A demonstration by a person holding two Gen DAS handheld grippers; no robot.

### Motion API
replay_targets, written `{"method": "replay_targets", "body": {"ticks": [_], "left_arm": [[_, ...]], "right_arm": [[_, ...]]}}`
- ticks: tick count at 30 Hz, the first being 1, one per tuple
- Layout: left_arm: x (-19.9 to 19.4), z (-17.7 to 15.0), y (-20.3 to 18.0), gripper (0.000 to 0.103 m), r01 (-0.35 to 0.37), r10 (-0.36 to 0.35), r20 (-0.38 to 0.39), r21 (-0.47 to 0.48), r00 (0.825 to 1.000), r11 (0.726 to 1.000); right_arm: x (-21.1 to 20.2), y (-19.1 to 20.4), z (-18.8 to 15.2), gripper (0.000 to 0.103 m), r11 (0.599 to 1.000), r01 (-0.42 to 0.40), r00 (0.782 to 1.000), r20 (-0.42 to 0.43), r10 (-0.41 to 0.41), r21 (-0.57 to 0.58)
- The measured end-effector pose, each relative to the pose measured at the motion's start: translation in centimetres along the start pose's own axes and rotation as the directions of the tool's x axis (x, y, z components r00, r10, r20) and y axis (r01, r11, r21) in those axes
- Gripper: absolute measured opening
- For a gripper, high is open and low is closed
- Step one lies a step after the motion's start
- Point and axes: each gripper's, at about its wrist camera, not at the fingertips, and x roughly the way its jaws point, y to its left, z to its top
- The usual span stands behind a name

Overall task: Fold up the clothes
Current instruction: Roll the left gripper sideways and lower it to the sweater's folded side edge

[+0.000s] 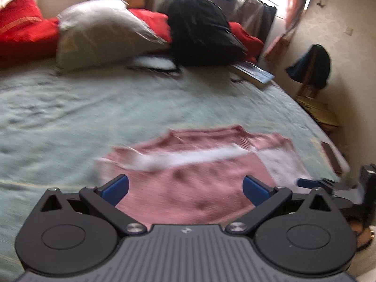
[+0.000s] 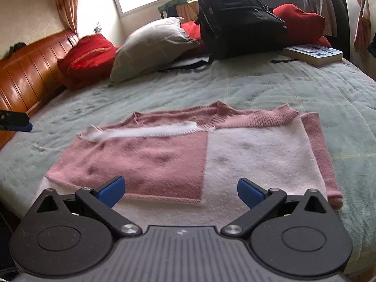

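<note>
Both grippers hang above the near edge of the bed with nothing between their fingers. On the right gripper (image 2: 181,190) the blue pads are spread wide apart, and under them lies the pink and white knitted sweater (image 2: 188,155), flat on the pale green bedspread (image 2: 305,89). Its ribbed neckline points away from the camera, toward the pillows, and its hem lies nearest to the gripper, so its long axis runs from the near edge of the bed to the far side. One pink sleeve (image 2: 322,155) lies straight along the right side of the sweater; the left part is folded over, and a white ribbed band crosses it near the neckline. The left gripper (image 1: 185,189) is spread wide as well, and it looks at the same sweater (image 1: 188,188) from the left side, in a blurred picture. At the far side of the bed stand a grey pillow (image 2: 150,47), red cushions (image 2: 89,56) and a black backpack (image 2: 237,18), with a book (image 2: 312,52) lying on the bedspread to the right of the backpack. The cover of the book has large letters, but they are too blurred to read. A wooden headboard (image 2: 28,70) closes the left side of the bed.
</note>
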Motion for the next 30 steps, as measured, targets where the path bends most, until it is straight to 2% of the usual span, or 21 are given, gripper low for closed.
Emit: {"method": "replay_targets", "body": {"ticks": [2, 5, 8, 11, 14, 15, 18, 19, 20, 24, 25, 30], "left_arm": [[-0.6, 0.6, 1.1, 0.102, -0.01, 0.01, 0.013, -0.003, 1.0, 1.0], [0.1, 0.6, 2.9, 0.102, -0.003, 0.001, -0.021, -0.071, 1.0, 0.997], [1.5, -0.2, 3.8, 0.102, -0.007, 0.0, -0.067, -0.101, 0.998, 0.995], [2.6, -0.5, 4.1, 0.102, -0.017, 0.007, -0.107, -0.093, 0.994, 0.995], [3.0, -0.3, 4.1, 0.102, -0.007, -0.003, -0.124, -0.074, 0.992, 0.997], [3.1, -0.2, 4.0, 0.102, -0.005, -0.004, -0.127, -0.068, 0.992, 0.998], [3.1, 0.0, 3.8, 0.102, -0.002, -0.005, -0.123, -0.057, 0.992, 0.998], [3.1, -0.1, 3.7, 0.102, 0.003, -0.009, -0.121, -0.054, 0.993, 0.999], [3.1, -0.1, 3.7, 0.102, 0.007, -0.013, -0.119, -0.051, 0.993, 0.999], [3.5, -0.4, 3.9, 0.102, 0.025, -0.032, -0.123, -0.056, 0.992, 0.998], [3.7, -0.6, 4.0, 0.102, 0.025, -0.032, -0.127, -0.057, 0.991, 0.998], [4.7, -0.9, 4.6, 0.102, 0.029, -0.039, -0.149, -0.07, 0.988, 0.997]], "right_arm": [[0.0, 0.3, 0.2, 0.103, 0.999, -0.031, 0.999, 0.008, 0.03, 0.014], [0.7, 1.4, 0.5, 0.103, 0.996, -0.085, 0.996, -0.013, 0.085, 0.012], [2.0, 3.4, 0.8, 0.103, 0.979, -0.202, 0.977, -0.067, 0.201, -0.01], [3.8, 6.6, 1.2, 0.103, 0.941, -0.332, 0.935, -0.152, 0.32, -0.061], [5.7, 11.5, 1.4, 0.103, 0.88, -0.424, 0.896, -0.24, 0.374, -0.215], [6.2, 13.0, 1.3, 0.103, 0.848, -0.464, 0.877, -0.265, 0.399, -0.256], [7.5, 16.8, 1.1, 0.103, 0.745, -0.59, 0.801, -0.341, 0.492, -0.311], [8.0, 17.9, 1.0, 0.103, 0.716, -0.621, 0.777, -0.367, 0.511, -0.319], [8.5, 18.8, 0.9, 0.103, 0.698, -0.638, 0.763, -0.387, 0.517, -0.325], [10.5, 21.6, -0.3, 0.103, 0.659, -0.68, 0.722, -0.456, 0.521, -0.322], [10.9, 21.9, -0.6, 0.103, 0.659, -0.683, 0.716, -0.47, 0.516, -0.315], [11.7, 21.9, -1.8, 0.103, 0.664, -0.675, 0.72, -0.484, 0.497, -0.323]]}}
